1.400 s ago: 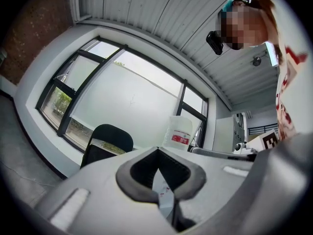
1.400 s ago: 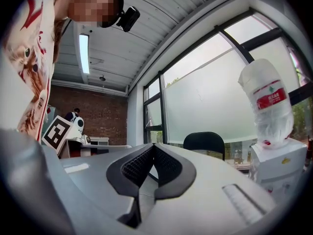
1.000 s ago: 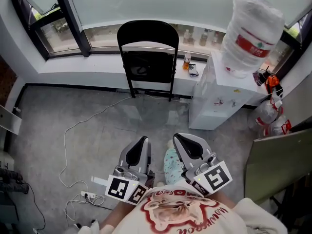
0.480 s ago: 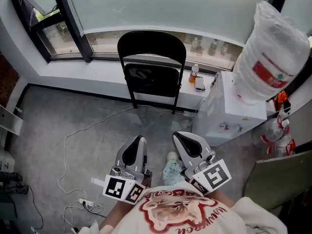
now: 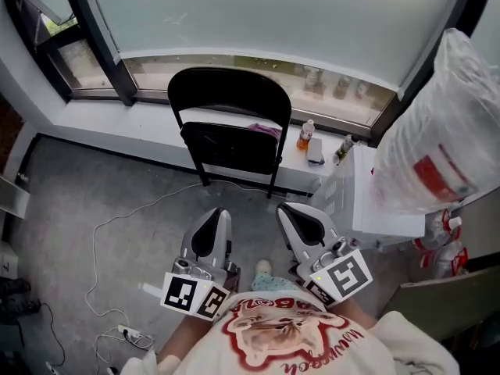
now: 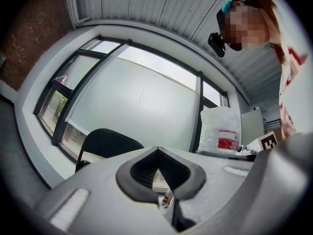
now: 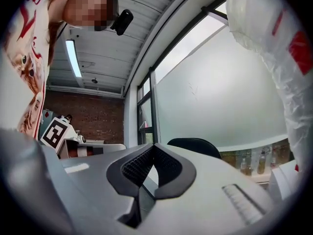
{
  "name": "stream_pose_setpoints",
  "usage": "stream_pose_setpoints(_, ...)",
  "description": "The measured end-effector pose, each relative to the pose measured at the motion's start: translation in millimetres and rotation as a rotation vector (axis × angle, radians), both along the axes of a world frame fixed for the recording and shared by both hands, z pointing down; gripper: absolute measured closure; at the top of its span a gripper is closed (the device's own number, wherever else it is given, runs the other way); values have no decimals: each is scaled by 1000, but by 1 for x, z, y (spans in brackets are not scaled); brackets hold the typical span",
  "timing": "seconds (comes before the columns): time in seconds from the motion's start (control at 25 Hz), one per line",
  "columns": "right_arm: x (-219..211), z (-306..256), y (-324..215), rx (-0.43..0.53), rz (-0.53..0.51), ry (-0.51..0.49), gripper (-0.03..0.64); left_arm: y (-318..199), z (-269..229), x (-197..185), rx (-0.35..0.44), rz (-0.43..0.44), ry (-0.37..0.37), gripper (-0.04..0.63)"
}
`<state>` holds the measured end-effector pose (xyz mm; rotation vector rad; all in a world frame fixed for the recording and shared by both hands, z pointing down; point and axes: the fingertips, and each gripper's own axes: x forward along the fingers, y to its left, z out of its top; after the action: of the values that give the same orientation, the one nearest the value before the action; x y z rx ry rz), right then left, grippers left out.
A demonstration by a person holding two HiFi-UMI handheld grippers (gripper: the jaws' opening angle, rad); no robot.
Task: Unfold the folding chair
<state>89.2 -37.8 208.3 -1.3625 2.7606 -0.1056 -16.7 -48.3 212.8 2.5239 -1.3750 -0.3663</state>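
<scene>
Closest to me, my left claw (image 5: 212, 223) and right claw (image 5: 293, 217) point forward side by side, level above the grey concrete floor (image 5: 101, 201). Both are pinched narrow, tips together, with nothing between them; each gripper view shows the same for the left (image 6: 159, 153) and the right (image 7: 152, 150).

A thin white cable (image 5: 117, 209) loops over the floor at my left towards a white power strip (image 5: 129, 334).

Further ahead, well apart from both claws, stands the black metal folding chair (image 5: 229, 127), folded, seat up against its rounded back, leaning at the white window sill (image 5: 117, 119).

On the sill just right of the chair is a small clear bottle of orange-brown liquid (image 5: 305, 135). To the right, a white water dispenser (image 5: 351, 201) carries a large plastic-wrapped water jug with a red label (image 5: 437, 147); how full it is I cannot tell.

Behind it all rises a frosted window in dark frames (image 5: 273, 14).
</scene>
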Motion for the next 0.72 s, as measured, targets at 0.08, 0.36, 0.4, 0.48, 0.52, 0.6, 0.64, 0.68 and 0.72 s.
stream_pose_setpoints(0.08,7,3,-15,-9,-3,-2,591,-15,2,6,-10,-6,1,595)
stream_pose_setpoints(0.36,23,22,-50,-66,-29,-12,591,-47,15,17,-69,-48,-19,595)
stream_pose_setpoints(0.4,23,27,-52,-74,-31,-12,592,-48,20,15,-82,-56,-24,595)
stream_pose_setpoints(0.48,21,36,-57,-85,-37,-8,592,-51,29,9,-107,-69,-25,595)
stream_pose_setpoints(0.52,20,39,-60,-91,-39,-6,592,-54,32,7,-117,-73,-23,595)
stream_pose_setpoints(0.6,17,41,-69,-98,-37,-3,591,-62,35,3,-128,-74,-20,595)
stream_pose_setpoints(0.64,16,41,-74,-97,-34,-2,592,-66,36,2,-130,-71,-19,595)
stream_pose_setpoints(0.68,16,40,-79,-92,-28,0,591,-72,37,2,-131,-66,-17,595)
stream_pose_setpoints(0.72,16,38,-84,-85,-20,4,591,-78,38,3,-133,-59,-13,595)
